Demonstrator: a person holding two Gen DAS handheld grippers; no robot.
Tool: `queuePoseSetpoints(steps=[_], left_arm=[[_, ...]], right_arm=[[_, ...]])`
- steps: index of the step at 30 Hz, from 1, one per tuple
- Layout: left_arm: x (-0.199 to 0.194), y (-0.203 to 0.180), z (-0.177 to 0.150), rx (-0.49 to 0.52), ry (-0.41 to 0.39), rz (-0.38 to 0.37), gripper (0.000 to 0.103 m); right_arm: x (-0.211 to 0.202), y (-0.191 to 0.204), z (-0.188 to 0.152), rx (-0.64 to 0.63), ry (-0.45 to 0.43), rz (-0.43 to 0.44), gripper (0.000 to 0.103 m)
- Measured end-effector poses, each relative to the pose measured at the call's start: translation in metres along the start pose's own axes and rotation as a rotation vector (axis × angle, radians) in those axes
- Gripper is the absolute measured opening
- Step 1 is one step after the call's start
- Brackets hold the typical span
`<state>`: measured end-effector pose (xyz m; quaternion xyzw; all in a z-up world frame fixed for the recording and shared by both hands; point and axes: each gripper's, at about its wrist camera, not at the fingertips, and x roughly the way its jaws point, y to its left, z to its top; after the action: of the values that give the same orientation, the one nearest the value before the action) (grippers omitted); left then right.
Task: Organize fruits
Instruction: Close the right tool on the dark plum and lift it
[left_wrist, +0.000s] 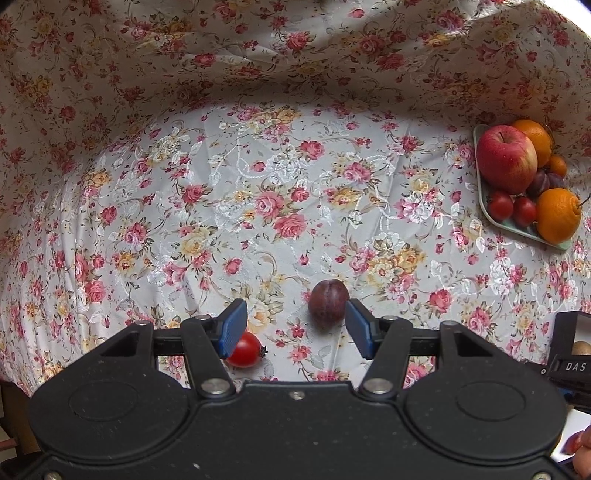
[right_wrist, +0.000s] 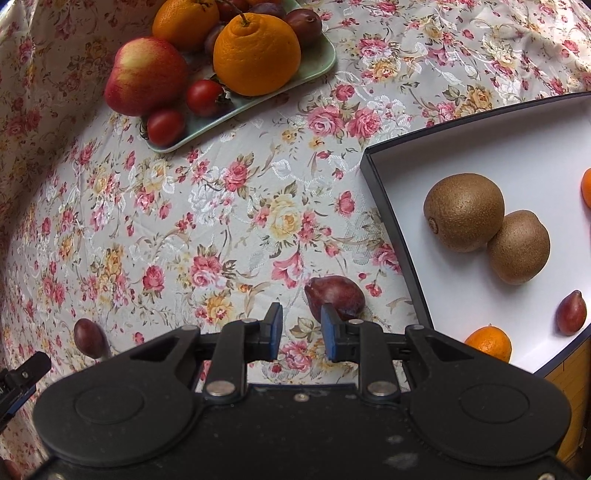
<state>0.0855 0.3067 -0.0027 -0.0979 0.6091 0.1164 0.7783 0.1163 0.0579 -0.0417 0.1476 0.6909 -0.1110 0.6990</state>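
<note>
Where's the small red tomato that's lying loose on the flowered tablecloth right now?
In the left wrist view, the small red tomato lies on the flowered tablecloth, partly hidden behind the open left gripper's left fingertip, left of the dark purple plum.

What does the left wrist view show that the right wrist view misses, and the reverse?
Only the left wrist view shows a loose red tomato on the cloth behind its open left claw. Only the right wrist view shows the white box clearly, holding two kiwis, a plum and mandarins, plus another plum ahead of the open right claw. Both show the green tray of fruit and a loose plum on the floral cloth.
</note>
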Motion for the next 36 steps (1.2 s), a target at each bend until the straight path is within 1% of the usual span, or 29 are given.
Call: queuePoseSetpoints(steps=[4, 9, 14, 17, 22, 23, 26, 29, 31, 32, 35, 36], left_arm=[[0.002, 0.003, 0.0, -0.005, 0.003, 0.006, 0.063], [0.004, 0.01, 0.002, -0.029, 0.008, 0.003, 0.063], [0.005, 0.011, 0.0, -0.026, 0.011, 0.008, 0.063], [0.008, 0.013, 0.0, -0.032, 0.018, 0.012, 0.063], [0.007, 0.014, 0.0, -0.037, 0.019, 0.007, 0.063], [0.007, 0.013, 0.0, -0.033, 0.017, 0.009, 0.063], [0.007, 0.012, -0.001, -0.024, 0.018, 0.007, 0.063], [0.008, 0.011, -0.001, -0.022, 0.02, 0.01, 0.063], [0.009, 0.012, -0.001, -0.025, 0.02, 0.009, 0.063], [0.009, 0.013, -0.001, -0.027, 0.02, 0.009, 0.063], [0.009, 0.016, -0.001, -0.034, 0.019, 0.013, 0.063], [0.01, 0.017, -0.001, -0.037, 0.02, 0.015, 0.063]], right_arm=[[-0.002, 0.002, 0.001, -0.004, -0.014, -0.011, 0.025], [-0.003, 0.0, 0.001, -0.015, -0.033, -0.048, 0.025], [-0.002, 0.003, -0.001, -0.037, -0.054, -0.08, 0.025], [-0.003, 0.007, -0.003, -0.061, -0.077, -0.12, 0.025], [0.002, 0.011, -0.005, -0.113, -0.113, -0.236, 0.025], [0.003, 0.012, -0.005, -0.121, -0.114, -0.253, 0.026], [0.009, 0.011, -0.005, -0.141, -0.098, -0.283, 0.032], [0.014, 0.011, -0.006, -0.156, -0.079, -0.312, 0.033], [0.013, 0.011, -0.007, -0.154, -0.086, -0.305, 0.032], [0.012, 0.009, -0.006, -0.141, -0.078, -0.277, 0.032], [0.007, 0.004, -0.003, -0.08, -0.033, -0.156, 0.031], [0.005, 0.003, -0.002, -0.058, -0.011, -0.086, 0.031]])
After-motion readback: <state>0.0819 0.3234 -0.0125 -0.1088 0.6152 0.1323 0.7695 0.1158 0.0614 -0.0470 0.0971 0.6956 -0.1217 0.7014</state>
